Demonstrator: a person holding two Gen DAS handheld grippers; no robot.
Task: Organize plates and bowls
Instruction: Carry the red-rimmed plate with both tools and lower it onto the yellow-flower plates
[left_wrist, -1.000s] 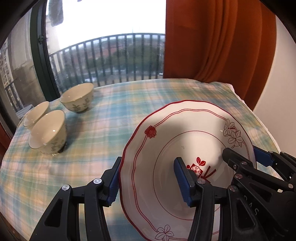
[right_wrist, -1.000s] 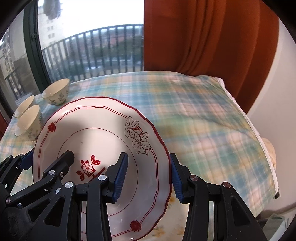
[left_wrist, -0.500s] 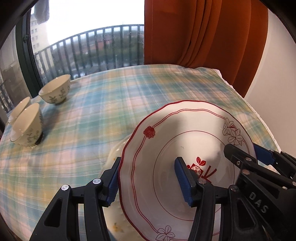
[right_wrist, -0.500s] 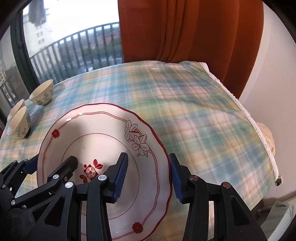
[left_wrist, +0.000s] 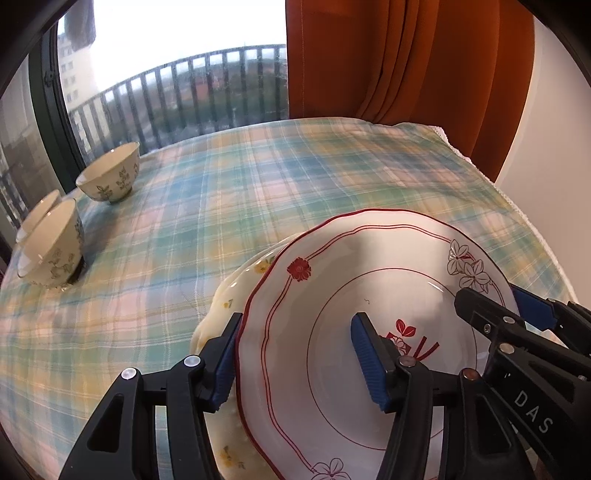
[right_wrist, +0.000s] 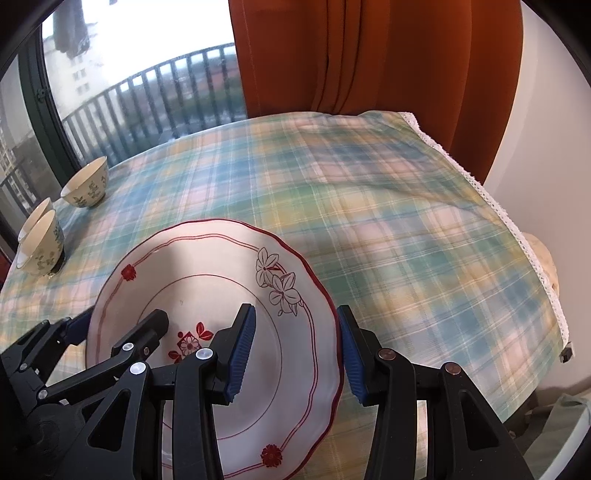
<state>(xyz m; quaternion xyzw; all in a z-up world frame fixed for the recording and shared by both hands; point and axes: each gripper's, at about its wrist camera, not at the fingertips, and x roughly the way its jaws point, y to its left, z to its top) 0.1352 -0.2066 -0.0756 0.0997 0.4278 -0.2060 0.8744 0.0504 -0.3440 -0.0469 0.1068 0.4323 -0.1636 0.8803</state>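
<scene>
From the red-rimmed plate, the checked tablecloth lies bare from eleven o'clock round to two — a gripper could sweep there freely. At ten o'clock three small bowls crowd the table's edge near the window frame. The orange curtain hangs close behind the far edge at one o'clock. Just under the plate on the left a cream floral plate juts out — little room beside the left gripper there.
</scene>
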